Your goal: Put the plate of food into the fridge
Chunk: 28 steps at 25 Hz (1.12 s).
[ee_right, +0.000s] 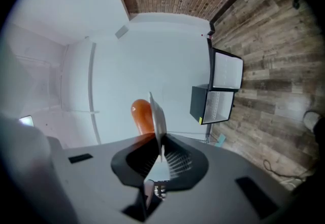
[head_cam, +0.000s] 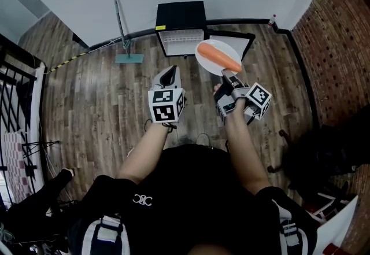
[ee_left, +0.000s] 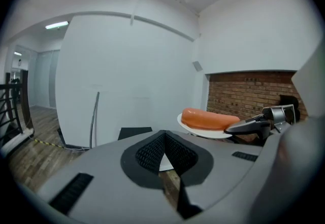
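Head view: a person stands on a brown wooden plank floor with a hand-held gripper in each hand, facing a small black fridge that sits on the floor against a white wall, its door swung open to the right. The right gripper has its jaws clamped on the near rim of a round white plate, which is held level in the air in front of the open fridge and well short of it. A long, orange, sausage-shaped piece of food lies across the plate. In the right gripper view the plate's thin edge stands pinched between the black pads, the food behind it. The left gripper, just beside the right, has its jaws closed together on nothing. A grey-handled floor mop leans on the wall left of the fridge; a red brick wall runs along the right.
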### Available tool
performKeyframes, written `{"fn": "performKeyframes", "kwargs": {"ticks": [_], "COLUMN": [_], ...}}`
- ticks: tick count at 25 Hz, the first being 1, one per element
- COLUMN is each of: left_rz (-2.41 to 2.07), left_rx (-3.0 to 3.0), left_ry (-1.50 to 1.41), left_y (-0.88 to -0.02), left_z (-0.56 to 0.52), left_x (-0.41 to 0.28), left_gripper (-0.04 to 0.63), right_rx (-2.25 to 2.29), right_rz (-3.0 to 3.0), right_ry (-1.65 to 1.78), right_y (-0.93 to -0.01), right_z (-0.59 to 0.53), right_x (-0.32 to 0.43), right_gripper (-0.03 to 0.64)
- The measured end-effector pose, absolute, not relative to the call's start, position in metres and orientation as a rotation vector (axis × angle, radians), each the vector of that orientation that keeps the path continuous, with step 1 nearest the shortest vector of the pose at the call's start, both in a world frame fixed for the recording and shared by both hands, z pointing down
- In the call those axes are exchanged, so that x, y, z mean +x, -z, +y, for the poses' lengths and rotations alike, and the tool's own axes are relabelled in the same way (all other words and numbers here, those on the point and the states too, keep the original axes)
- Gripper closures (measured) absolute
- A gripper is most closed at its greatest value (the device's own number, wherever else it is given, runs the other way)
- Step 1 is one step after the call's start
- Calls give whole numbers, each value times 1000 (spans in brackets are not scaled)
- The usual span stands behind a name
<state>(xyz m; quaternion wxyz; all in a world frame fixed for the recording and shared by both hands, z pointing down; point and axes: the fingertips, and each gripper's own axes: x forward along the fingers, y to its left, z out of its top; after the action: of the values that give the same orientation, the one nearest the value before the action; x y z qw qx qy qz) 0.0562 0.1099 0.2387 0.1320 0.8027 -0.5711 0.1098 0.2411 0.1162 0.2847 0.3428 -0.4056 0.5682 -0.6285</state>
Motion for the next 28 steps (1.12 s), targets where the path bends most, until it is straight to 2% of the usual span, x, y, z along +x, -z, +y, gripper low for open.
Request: {"fn": "performKeyframes", "kwargs": {"ticks": [10,28], "left_rz": [-1686,-1702], "left_rx": [2236,2121], "left_ry": [-268,-242], "left_y": [-261,-297], "left_z": [75,-132], "left_x": [53,-61], "left_gripper": [595,595], "right_rx": [-1014,-1097], "right_rz": [1549,1575], "right_ry": [1687,1830], "right_y": [-306,-345], "right_z": [74,-127], "right_x": [238,132], "right_gripper": [579,578]}}
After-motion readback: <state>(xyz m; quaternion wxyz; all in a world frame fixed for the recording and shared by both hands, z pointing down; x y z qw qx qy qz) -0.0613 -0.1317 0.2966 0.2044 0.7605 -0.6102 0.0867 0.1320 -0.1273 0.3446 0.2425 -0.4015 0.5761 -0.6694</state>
